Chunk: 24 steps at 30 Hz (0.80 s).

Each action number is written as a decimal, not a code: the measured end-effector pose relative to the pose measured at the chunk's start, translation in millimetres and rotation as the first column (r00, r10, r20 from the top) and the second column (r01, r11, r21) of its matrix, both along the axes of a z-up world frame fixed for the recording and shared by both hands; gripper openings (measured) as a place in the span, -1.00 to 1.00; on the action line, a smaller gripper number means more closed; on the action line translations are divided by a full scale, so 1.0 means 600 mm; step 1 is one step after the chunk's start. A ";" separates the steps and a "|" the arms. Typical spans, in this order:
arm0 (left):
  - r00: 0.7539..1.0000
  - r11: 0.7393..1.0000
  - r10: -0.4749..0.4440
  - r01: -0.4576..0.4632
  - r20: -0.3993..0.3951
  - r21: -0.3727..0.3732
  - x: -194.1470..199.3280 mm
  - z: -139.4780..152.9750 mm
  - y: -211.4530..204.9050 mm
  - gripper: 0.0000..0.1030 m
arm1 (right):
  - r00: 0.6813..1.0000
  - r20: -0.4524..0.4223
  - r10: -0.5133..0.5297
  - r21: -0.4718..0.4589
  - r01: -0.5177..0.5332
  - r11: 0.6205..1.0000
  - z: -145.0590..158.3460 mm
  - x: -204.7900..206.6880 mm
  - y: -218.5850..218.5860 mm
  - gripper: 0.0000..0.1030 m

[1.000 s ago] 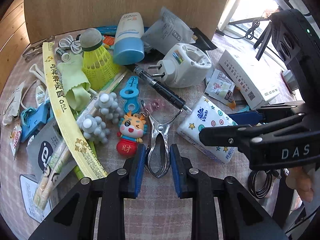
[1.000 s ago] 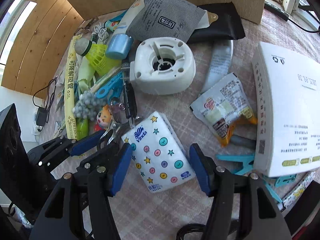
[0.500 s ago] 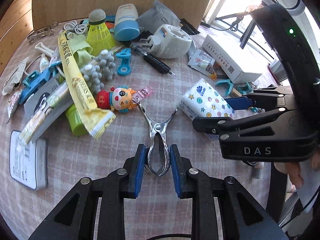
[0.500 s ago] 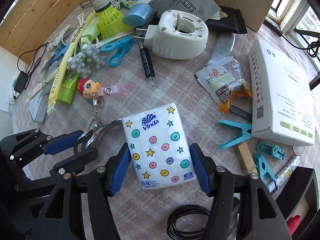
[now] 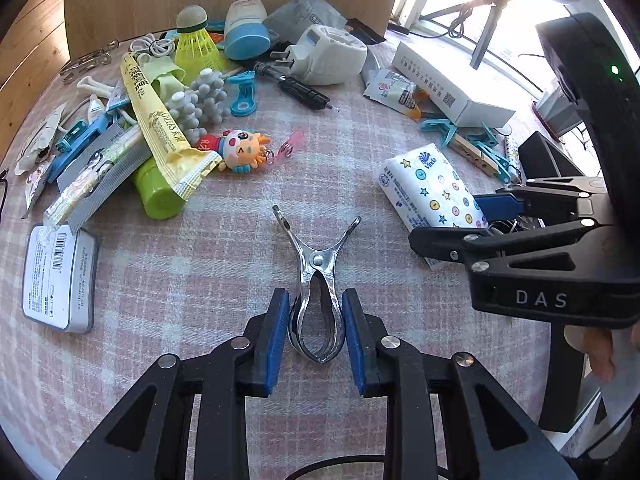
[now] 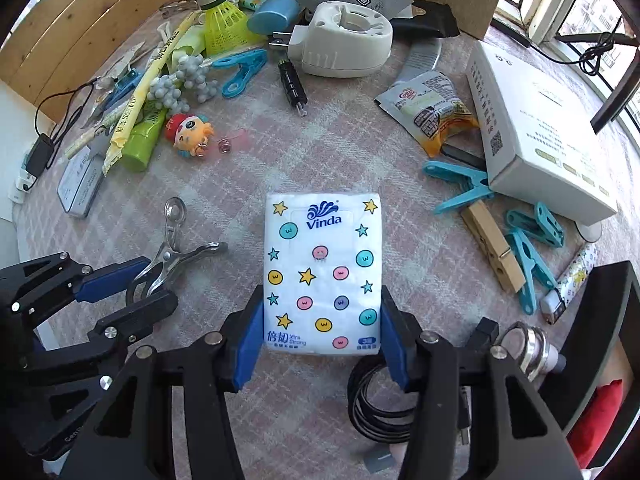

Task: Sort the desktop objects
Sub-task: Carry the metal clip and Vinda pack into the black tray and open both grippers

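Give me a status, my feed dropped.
Left gripper shut on metal clip. Right gripper closing onto tissue pack, pads touching. Nothing in the way.

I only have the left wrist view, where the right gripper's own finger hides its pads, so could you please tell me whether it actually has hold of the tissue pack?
Observer: Yes. In the right wrist view the right gripper has just been closing, and both blue pads now press on the long sides of the tissue pack, at its near end.
Operator: Thank you. Is anything else caught between the pads?
Observer: No, only the pack. A coiled black cable lies on the cloth behind the pads, under the right-hand finger, and is not pinched.
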<state>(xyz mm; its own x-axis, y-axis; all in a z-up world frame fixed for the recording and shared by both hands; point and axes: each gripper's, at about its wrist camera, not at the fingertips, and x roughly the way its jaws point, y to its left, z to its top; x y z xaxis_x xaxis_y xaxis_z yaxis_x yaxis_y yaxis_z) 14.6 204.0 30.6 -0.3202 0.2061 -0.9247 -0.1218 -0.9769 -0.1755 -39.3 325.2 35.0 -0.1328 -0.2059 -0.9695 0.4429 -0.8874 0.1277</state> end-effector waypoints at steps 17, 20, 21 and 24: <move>0.991 0.994 -0.090 0.096 -0.096 0.060 -0.004 0.085 0.089 -0.55 | 0.965 -0.096 -0.243 -0.136 0.229 0.964 0.101 0.065 0.195 -0.04; 0.988 0.989 -0.113 0.122 -0.108 0.082 -0.009 0.102 0.114 -0.55 | 0.942 -0.109 -0.318 -0.161 0.299 0.941 0.128 0.085 0.269 -0.04; 0.986 0.987 -0.126 0.136 -0.114 0.089 -0.010 0.109 0.124 -0.55 | 0.932 -0.116 -0.344 -0.168 0.323 0.931 0.141 0.100 0.301 -0.04; 0.976 0.976 -0.170 0.185 -0.134 0.111 -0.013 0.131 0.159 -0.55 | 0.896 -0.130 -0.424 -0.180 0.399 0.899 0.155 0.116 0.359 -0.04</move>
